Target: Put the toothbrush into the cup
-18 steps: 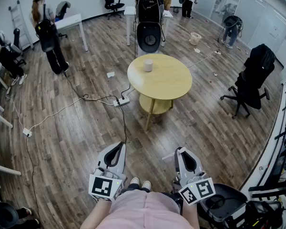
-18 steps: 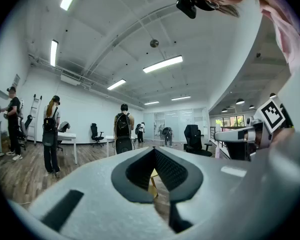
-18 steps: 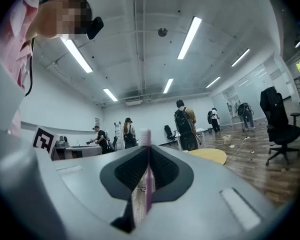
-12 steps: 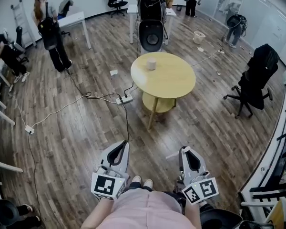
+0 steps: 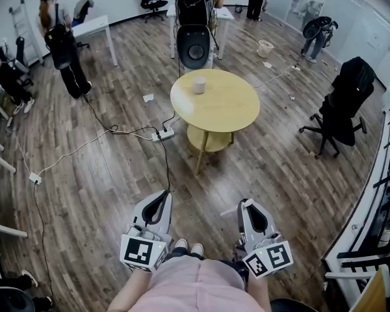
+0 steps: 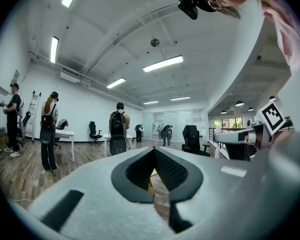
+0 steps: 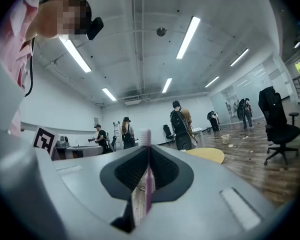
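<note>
The far round surface (image 5: 231,112) with one cup (image 5: 199,84) has drifted left. The right claw (image 5: 246,205) clamps one pink toothbrush (image 7: 147,179); the left claw (image 5: 162,195) is pressed together.

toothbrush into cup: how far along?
Done: the toothbrush is picked up, clamped upright in the right tongs. In hand: it is held at the person's front; the left tongs are shut on nothing. Left: get to the cup on the round table, which stands well ahead across the floor, then lower the brush in.
</note>
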A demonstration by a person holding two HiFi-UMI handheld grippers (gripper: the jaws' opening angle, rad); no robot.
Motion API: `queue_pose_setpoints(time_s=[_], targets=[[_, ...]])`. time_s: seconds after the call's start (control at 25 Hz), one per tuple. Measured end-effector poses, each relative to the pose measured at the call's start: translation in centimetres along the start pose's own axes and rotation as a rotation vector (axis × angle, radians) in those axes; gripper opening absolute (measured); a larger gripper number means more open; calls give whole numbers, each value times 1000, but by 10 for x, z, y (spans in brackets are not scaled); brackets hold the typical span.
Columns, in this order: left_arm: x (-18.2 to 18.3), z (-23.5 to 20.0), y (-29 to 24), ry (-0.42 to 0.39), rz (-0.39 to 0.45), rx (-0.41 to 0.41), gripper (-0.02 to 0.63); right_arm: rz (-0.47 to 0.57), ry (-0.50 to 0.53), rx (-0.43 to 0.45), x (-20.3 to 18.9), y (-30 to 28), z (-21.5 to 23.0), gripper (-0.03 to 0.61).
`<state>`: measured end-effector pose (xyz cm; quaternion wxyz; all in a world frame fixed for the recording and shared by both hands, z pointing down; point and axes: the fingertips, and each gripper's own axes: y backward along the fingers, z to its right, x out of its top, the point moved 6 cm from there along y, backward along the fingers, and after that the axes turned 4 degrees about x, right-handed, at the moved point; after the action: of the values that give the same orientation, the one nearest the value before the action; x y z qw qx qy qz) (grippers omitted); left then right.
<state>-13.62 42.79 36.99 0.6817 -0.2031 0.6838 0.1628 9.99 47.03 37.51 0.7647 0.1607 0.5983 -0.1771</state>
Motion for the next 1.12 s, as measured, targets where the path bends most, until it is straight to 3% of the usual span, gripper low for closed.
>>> queue_pose_setpoints(time_s=[0.24,0.52,1.12], targets=[[-6,8,-2,-2,-8,11,-3,37,-36,20,-4,8,12,23],[-22,2,-8,21,-37,40,-3,4,-63,28,-18,-4,24,23],[0,-74,-103,5,-17,20,-3,5,-57,11,1,-118,60,23]])
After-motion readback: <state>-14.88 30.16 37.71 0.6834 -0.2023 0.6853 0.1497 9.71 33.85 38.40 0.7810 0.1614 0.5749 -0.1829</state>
